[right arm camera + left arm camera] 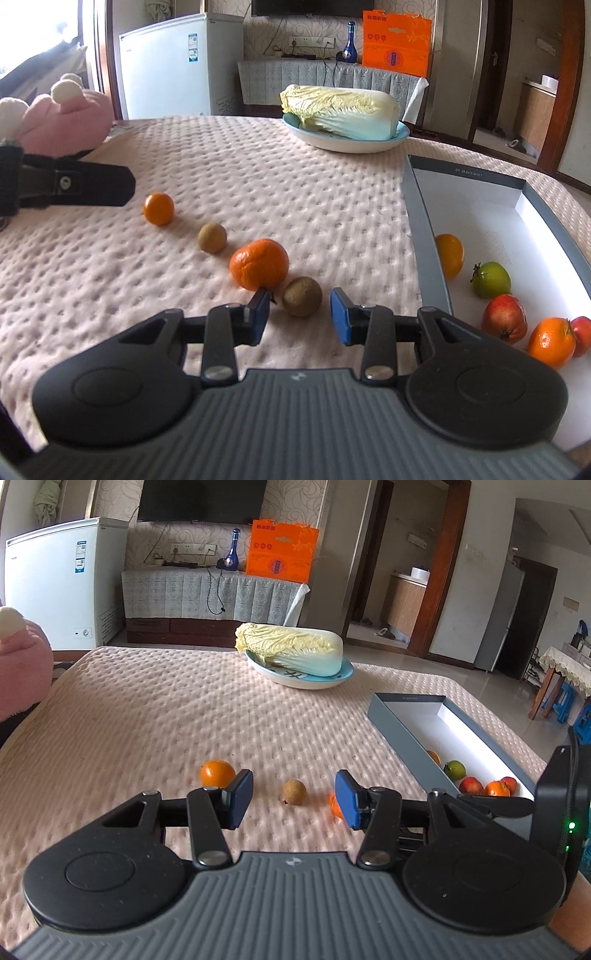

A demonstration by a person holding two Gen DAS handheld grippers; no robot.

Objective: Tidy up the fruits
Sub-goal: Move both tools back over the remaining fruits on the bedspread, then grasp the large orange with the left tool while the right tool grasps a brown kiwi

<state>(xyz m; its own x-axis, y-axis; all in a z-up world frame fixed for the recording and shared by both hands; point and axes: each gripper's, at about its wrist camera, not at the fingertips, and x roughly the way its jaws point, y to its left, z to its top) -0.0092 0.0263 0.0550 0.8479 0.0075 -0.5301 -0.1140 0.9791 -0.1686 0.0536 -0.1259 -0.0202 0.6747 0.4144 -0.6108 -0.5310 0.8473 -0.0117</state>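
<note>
Loose fruits lie in a row on the pink cloth: a small orange (159, 208), a brown kiwi (212, 238), a wrinkled mandarin (259, 264) and a second kiwi (302, 296). My right gripper (300, 317) is open, its blue pads either side of the near kiwi, just short of it. My left gripper (294, 802) is open and empty; the farther kiwi (294, 792) sits between its pads, the small orange (217, 773) behind its left pad, the mandarin (335, 805) partly hidden by its right pad. A grey box (424, 229) at the right holds several fruits.
A blue plate (347, 142) with a napa cabbage (341, 110) stands at the back of the table. A pink plush toy (66, 122) sits at the far left edge. The left gripper's body (74, 186) shows at the left of the right wrist view.
</note>
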